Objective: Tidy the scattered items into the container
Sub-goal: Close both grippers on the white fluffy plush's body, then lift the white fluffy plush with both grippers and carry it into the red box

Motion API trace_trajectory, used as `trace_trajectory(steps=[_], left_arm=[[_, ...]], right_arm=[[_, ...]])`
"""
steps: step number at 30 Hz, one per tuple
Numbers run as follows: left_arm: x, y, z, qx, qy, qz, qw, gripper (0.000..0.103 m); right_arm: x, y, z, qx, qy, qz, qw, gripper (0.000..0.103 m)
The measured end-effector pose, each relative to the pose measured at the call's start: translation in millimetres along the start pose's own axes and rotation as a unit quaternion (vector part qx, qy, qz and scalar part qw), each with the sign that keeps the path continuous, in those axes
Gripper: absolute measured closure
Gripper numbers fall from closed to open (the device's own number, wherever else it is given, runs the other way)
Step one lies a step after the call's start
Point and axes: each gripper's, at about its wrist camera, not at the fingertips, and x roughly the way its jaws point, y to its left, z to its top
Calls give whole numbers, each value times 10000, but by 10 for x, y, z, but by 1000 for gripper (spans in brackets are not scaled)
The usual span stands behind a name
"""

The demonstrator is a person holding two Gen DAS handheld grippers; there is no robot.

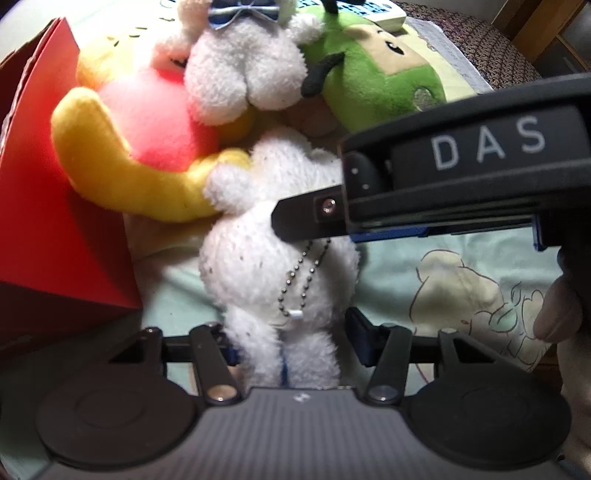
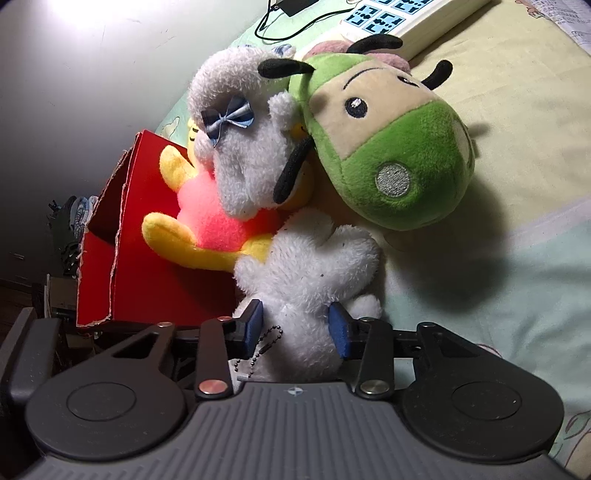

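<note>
A small white plush with a bead chain [image 1: 273, 258] lies on the bed beside the red cardboard box [image 1: 40, 206]. Both grippers close around it. My left gripper [image 1: 291, 339] has its jaws on either side of the plush's lower end. My right gripper [image 2: 297, 328] has its blue pads pressed into the same white plush [image 2: 310, 273]; its finger [image 1: 310, 218] crosses the left wrist view. A yellow and pink plush [image 2: 207, 225], a white plush with a blue bow [image 2: 243, 147] and a green plush [image 2: 391, 147] lie piled just beyond.
The red box [image 2: 144, 266] stands open at the bed's left edge, with a torn flap. A white remote or keypad [image 2: 402, 18] and a black cable [image 2: 291, 22] lie at the far end. The printed bedsheet [image 2: 517, 258] spreads to the right.
</note>
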Motion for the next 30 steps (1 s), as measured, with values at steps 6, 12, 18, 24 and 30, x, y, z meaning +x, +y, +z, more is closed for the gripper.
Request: trace_trajectory(steps=[6,12,18,24,30], left_arm=[[-39,-195,-57,187,15,-204,9996,56],[-160,-351,-135,384,-122,-377,9985,57],[-353,-443,-140,472,-413,-462,9970,57],[-775,-508,-75,553,-992,-376,9928,57],[-1288,-226,31,312,-1560,-59,9872,57]], right_arm=[[-195,-41,-123,-145,-135,-138,9997,66],[-427,-104,-238,-112,-339,-171,9992,68],[-672,-52,-281,-140,-634,-68,9979,68],[-988,260,-217,-654,-1127,149,9914,68],[-1103,691,-33,-1177,-1404,612,9812,69]])
